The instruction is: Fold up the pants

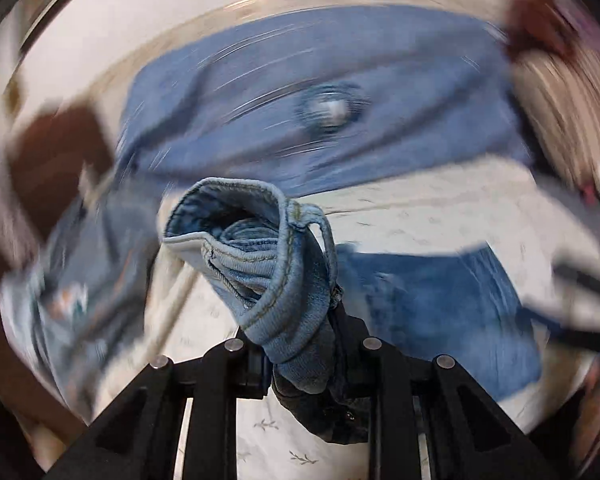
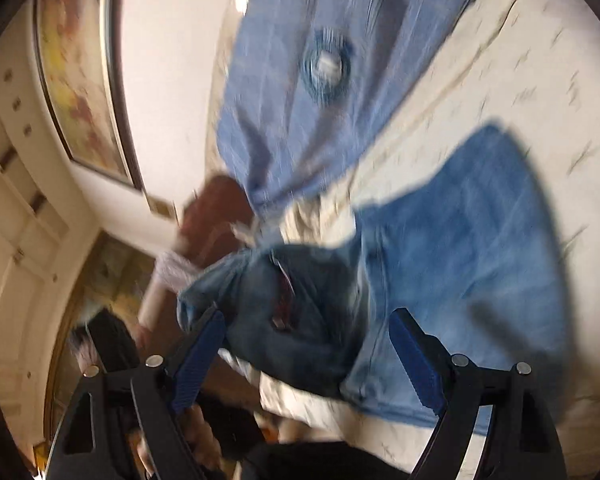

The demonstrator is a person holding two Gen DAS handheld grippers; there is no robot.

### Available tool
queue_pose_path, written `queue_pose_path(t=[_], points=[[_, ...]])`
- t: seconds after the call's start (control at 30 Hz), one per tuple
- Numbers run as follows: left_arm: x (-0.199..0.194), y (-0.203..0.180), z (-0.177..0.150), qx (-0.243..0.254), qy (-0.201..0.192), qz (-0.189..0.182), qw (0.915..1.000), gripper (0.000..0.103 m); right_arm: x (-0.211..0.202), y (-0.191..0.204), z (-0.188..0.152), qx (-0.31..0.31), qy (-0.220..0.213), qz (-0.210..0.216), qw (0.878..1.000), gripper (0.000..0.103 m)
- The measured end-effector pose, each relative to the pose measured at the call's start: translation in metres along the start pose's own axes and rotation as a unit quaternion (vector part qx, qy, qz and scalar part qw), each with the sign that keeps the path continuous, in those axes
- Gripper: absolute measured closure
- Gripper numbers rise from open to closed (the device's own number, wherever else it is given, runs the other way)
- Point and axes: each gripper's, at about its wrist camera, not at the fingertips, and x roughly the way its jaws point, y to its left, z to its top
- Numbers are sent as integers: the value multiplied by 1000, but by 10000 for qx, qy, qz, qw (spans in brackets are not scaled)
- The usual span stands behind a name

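The blue jeans [image 2: 460, 240] lie spread on a white sheet, light denim to the right and a darker, shadowed waist part [image 2: 300, 300] nearer me. In the left wrist view a bunched piece of waistband [image 1: 260, 248] with a belt loop [image 1: 320, 224] stands up out of my left gripper [image 1: 300, 360], which is shut on it; the fingertips are hidden by the denim. My right gripper [image 2: 308, 320] is open, its blue pads [image 2: 416, 360] wide apart with the dark waist part lying between them. Both views are blurred.
A white bed sheet [image 2: 520, 80] with a small leaf print lies under the jeans. Behind them sits a blue cushion [image 2: 300, 100] with a round button tuft [image 2: 326, 66]. A framed picture [image 2: 76, 80] hangs on the pale wall at the left.
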Motion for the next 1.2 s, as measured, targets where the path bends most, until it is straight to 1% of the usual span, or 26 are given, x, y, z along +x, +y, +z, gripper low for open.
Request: queue_pose_path(t=[0.07, 0.1, 0.13, 0.17, 0.23, 0.3, 0.4, 0.47, 0.5, 0.53, 0.57, 0.6, 0.63, 0.67, 0.7, 0.73, 0.77, 0.83, 0.87, 0.93, 0.97, 1.0, 1.03, 1.1, 1.13, 1.2], points=[[-3, -28, 2, 705, -46, 11, 9975, 79, -20, -2, 7, 39, -349, -45, 9994, 17], [-4, -45, 1, 1145, -89, 18, 9934, 79, -30, -3, 10, 68, -505, -51, 9987, 17], [-4, -55, 0, 1374, -102, 18, 9905, 79, -39, -4, 13, 107, -635, -43, 9979, 17], [-4, -68, -1, 1662, -93, -2, 9860, 79, -46, -6, 15, 151, -747, -38, 9971, 17], [-4, -96, -6, 2274, -97, -71, 9737, 79, -64, -12, 20, 288, -1005, -44, 9945, 17], [-2, -126, -17, 2945, -29, -155, 9555, 79, -75, -19, 25, 435, -1131, -20, 9926, 17], [11, -158, -34, 3692, 189, -248, 9288, 78, -89, -30, 28, 636, -1273, -22, 9898, 17], [29, -176, -49, 4101, 610, -380, 9092, 70, -94, -33, 29, 690, -1330, -42, 9887, 17], [37, -184, -58, 4288, 838, -490, 8982, 59, -96, -35, 29, 715, -1361, -63, 9881, 17], [40, -190, -64, 4445, 804, -438, 8911, 56, -97, -36, 30, 730, -1365, -74, 9879, 17], [39, -193, -65, 4511, 680, -361, 8891, 55, -98, -37, 30, 761, -1351, -94, 9879, 17], [36, -193, -65, 4491, 601, -310, 8909, 52, -97, -39, 31, 789, -1346, -120, 9877, 16], [32, -190, -62, 4342, 601, -407, 8979, 48, -98, -41, 31, 808, -1337, -136, 9876, 16], [26, -182, -54, 4053, 619, -617, 9100, 46, -99, -42, 30, 829, -1332, -156, 9875, 16], [15, -167, -43, 3519, 635, -1012, 9284, 40, -99, -43, 30, 841, -1314, -171, 9876, 16], [8, -155, -37, 3169, 617, -1265, 9380, 32, -98, -42, 30, 834, -1303, -180, 9878, 16], [-5, -135, -27, 2571, 524, -1639, 9509, 28, -97, -41, 30, 792, -1284, -205, 9883, 16], [-21, -101, -19, 1704, 314, -1982, 9647, 17, -92, -36, 29, 668, -1252, -287, 9895, 15], [-30, -74, -17, 1034, 138, -2169, 9706, 16, -89, -32, 28, 550, -1179, -328, 9910, 15], [-29, -38, -20, 94, -22, -2214, 9751, 13, -81, -23, 26, 300, -1009, -377, 9937, 15], [-23, -14, -24, -511, -25, -2008, 9783, 12, -75, -17, 25, 143, -882, -401, 9952, 15], [-13, 3, -29, -949, 81, -1800, 9790, 12, -64, -10, 22, -86, -641, -441, 9969, 15], [-5, 13, -33, -1202, 182, -1703, 9779, 12, -57, -6, 20, -216, -493, -487, 9974, 15], [18, 28, -42, -1626, 418, -1530, 9739, 13, -35, 3, 15, -500, -85, -646, 9966, 15], [26, 28, -48, -1692, 518, -1391, 9743, 13, -25, 6, 14, -574, 74, -702, 9959, 15], [51, 18, -56, -1464, 934, -1266, 9766, 13, -1, 13, 11, -783, 464, -885, 9919, 15]])
